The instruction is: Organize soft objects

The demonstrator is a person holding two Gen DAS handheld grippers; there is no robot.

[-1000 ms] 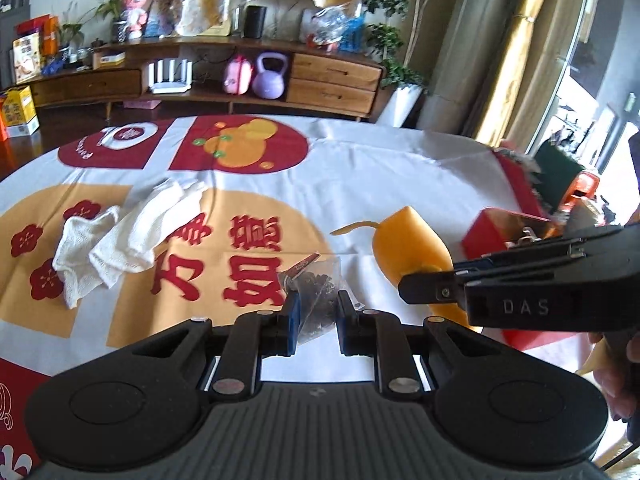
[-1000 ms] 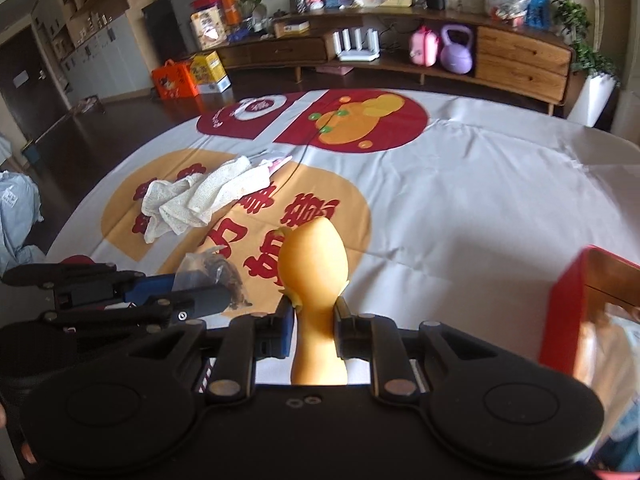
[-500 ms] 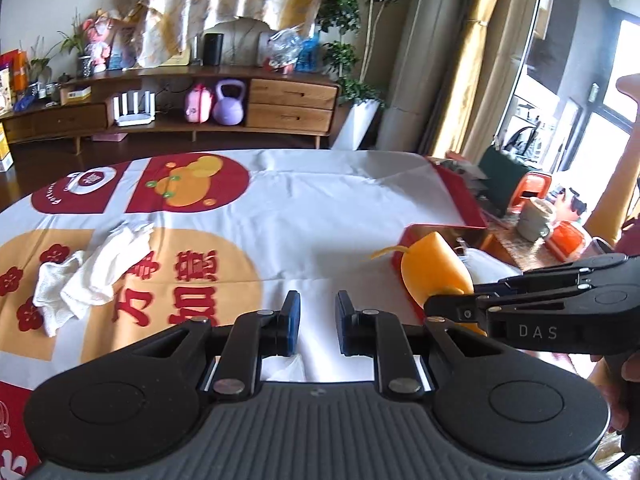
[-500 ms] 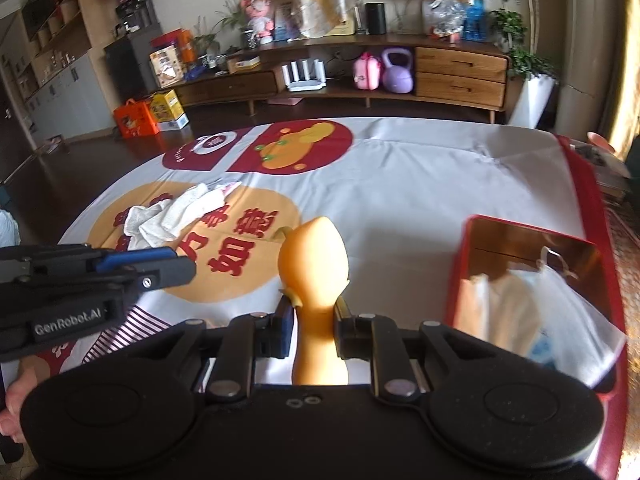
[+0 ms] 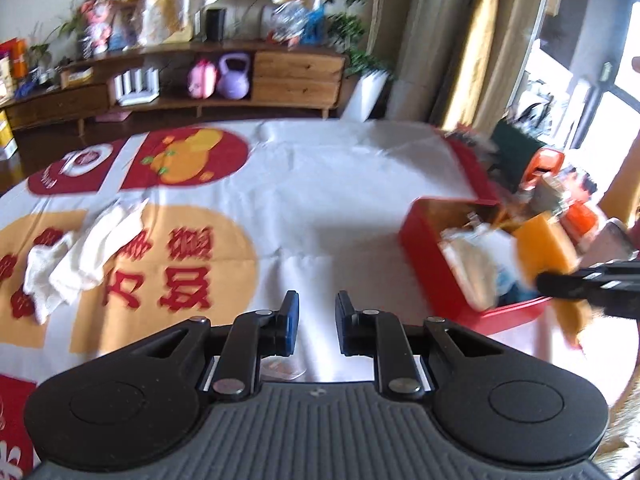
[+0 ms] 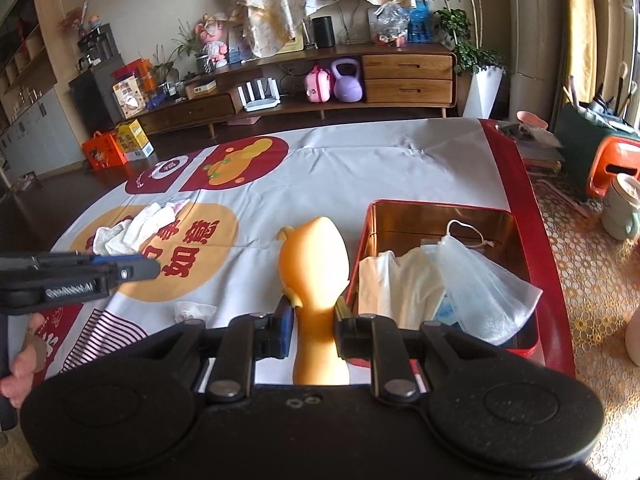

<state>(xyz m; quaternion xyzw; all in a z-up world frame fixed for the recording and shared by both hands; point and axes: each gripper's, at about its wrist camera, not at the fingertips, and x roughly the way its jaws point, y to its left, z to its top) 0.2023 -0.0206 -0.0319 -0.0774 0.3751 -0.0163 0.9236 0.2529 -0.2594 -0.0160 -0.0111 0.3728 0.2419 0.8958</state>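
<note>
Orange soft toy (image 6: 314, 256) is sitting upright in my right claw (image 6: 314, 320), whose pads are pressing on its narrow neck from both sides while the rounded head is sticking up past the fingertips. In the right wrist view it is hanging over the table (image 6: 400, 168), just beside the left wall of the red box (image 6: 440, 206); in the left wrist view it is blurred and showing over the box's near corner. Inside the box I am seeing pale cloths and a white mesh pouch (image 6: 488, 284) with a drawstring, leaning on the right wall.

My left claw (image 5: 316, 320) is hovering over the tablecloth with its pads drawn nearly together, a slim gap between them and nothing in it (a hand (image 6: 18, 372) is gripping its handle at the left edge). A crumpled clear packet (image 6: 192, 310) is lying on the cloth near it. A white towel (image 5: 76, 256) is lying bunched on the orange circle, well apart from the box.
</note>
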